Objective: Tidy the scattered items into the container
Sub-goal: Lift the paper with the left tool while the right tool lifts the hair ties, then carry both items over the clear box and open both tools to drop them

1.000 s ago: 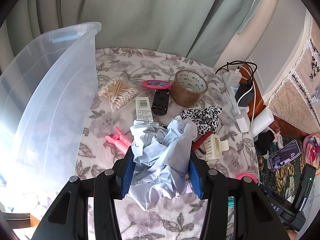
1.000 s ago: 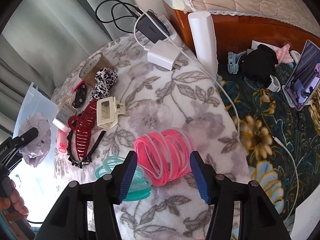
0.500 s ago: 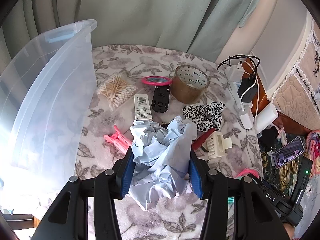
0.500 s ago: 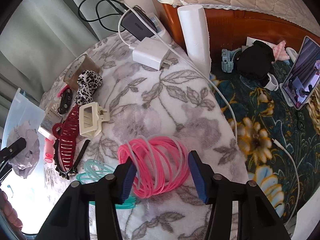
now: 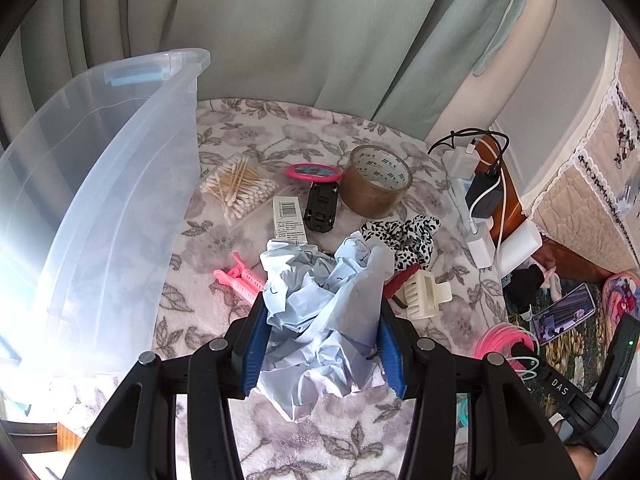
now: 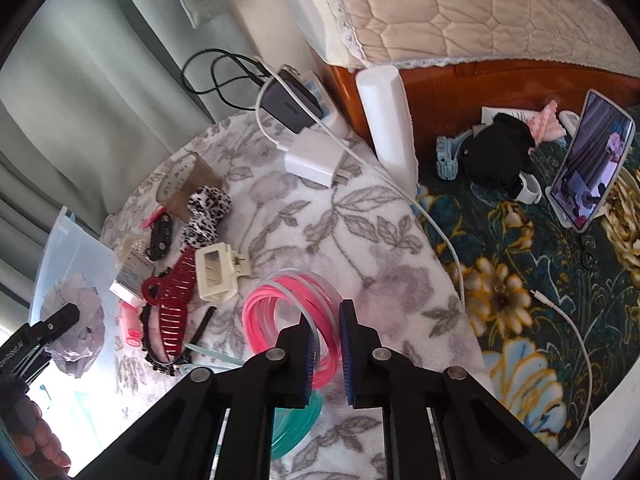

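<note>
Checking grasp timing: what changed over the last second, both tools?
The right tool has just been closing: its jaws, which stood wide around the pink coil, now pinch one side of it. The left tool is unchanged, clamped on the crumpled paper beside the clear bin. Other clutter has not moved.

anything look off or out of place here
Mostly clutter, with one oddity: the clear container is tipped on its side on the floral cloth, its opening not facing up. The left gripper holds crumpled paper; the right gripper, just closed, pinches the pink rings.
</note>
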Demonstrator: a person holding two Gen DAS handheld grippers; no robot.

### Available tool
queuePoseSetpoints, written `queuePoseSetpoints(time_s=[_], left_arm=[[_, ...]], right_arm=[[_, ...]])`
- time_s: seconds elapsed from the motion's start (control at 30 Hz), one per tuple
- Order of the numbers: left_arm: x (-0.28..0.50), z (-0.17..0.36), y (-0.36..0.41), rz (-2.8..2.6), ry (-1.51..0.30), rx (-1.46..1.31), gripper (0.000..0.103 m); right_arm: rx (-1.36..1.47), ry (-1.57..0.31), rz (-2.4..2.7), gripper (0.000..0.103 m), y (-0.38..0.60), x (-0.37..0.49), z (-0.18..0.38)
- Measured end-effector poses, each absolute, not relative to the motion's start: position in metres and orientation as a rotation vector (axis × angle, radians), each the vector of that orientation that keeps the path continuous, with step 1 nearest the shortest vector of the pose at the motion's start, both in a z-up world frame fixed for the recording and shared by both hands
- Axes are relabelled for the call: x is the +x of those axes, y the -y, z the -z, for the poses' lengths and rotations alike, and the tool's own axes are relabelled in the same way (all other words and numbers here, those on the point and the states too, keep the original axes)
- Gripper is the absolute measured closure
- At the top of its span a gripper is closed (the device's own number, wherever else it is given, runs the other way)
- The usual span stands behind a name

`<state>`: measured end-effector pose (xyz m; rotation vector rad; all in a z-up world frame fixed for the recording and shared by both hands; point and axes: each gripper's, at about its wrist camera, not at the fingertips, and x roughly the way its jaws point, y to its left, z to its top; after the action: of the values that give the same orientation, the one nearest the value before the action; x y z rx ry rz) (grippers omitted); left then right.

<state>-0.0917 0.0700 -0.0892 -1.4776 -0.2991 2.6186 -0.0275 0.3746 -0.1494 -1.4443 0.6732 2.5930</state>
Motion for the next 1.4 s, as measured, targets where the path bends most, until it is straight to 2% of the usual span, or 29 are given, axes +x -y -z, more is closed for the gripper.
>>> queuePoseSetpoints(time_s=[0.6,0.9,1.4], left_arm=[[-0.064,0.023,-0.017,-2.755,0.454,-1.186,0.052],[-0.048,-0.008,0.029,-2.854,0.515,-1.046,0.052],[-0.023,-0.009,0.133,-3.018,0.768,-0.995,0.052]], right_arm=[[-1.192,-0.568,-2.963,0.091,-0.303,-0.033,0.028],[-1.132,-0.453,-3.125,0.091,-0.250,-0.044,-0.021],[-1.207,-0.305,-3.360,0.091,-0.141,-0.073,-0.053]])
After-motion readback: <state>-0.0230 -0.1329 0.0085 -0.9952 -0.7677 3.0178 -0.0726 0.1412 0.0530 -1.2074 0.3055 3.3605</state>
